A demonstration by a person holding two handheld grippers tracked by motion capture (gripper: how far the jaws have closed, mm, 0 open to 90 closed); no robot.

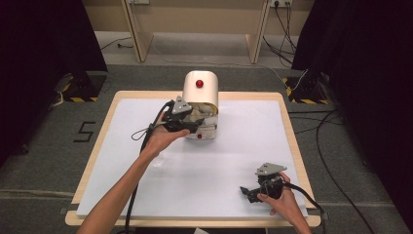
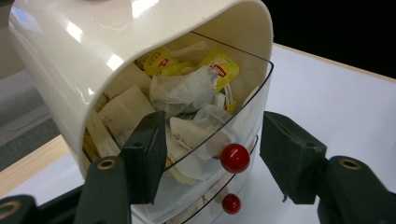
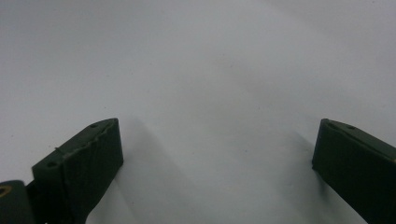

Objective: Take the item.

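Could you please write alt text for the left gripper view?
The open left gripper reaches toward a clear drawer with a red knob, full of tea bags, in a cream cabinet. A second red knob sits below.

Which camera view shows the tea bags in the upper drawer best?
The left gripper view: the tea bags lie close behind the clear drawer front. In the high view they are a small pale patch beside the left gripper.

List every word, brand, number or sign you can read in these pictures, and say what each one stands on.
"5": black mark on the grey floor left of the table.
Red brand label on the yellow tea bag tags in the open top drawer, between the open left tongs: too blurred to read.
Yellow-and-black stripes on the floor stands: a warning sign without words.
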